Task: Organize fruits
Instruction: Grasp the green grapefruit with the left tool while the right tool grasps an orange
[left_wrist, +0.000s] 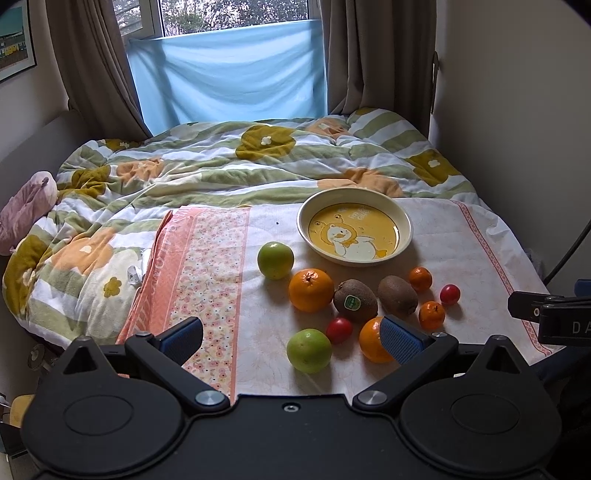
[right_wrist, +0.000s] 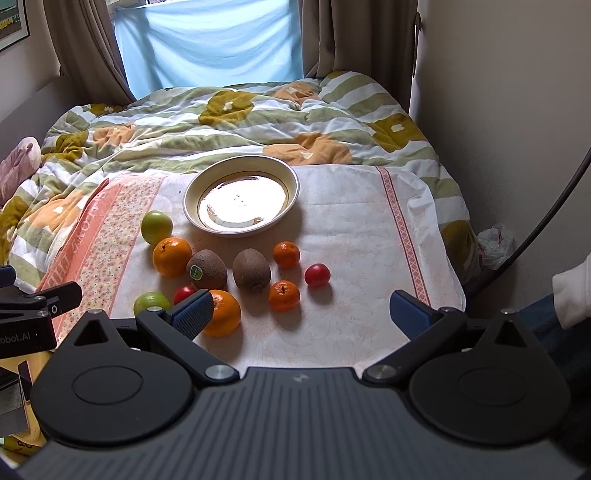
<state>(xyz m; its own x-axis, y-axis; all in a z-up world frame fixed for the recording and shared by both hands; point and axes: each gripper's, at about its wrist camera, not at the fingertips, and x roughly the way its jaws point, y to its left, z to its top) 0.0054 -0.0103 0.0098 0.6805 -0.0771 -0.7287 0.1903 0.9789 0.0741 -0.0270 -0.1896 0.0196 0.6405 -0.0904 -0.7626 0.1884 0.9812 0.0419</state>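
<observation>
Left hand-held gripper (left_wrist: 291, 338) pad hides part of near orange (left_wrist: 371, 341)

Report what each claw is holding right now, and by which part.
Nothing is held. The left claw and the right claw are both open above the cloth, and every fruit, including the near orange, lies loose in front of the empty plate.

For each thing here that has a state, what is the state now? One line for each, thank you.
Left claw: open, holding nothing.
Right claw: open, holding nothing.
Plate: upright on the cloth, no fruit in it.
Sticker kiwi: lying on the cloth, outside the plate.
Plain kiwi: lying on the cloth, outside the plate.
Curtains: drawn apart.
Blue sheet: hanging over the lower window.
Quilt: spread, rumpled.
</observation>
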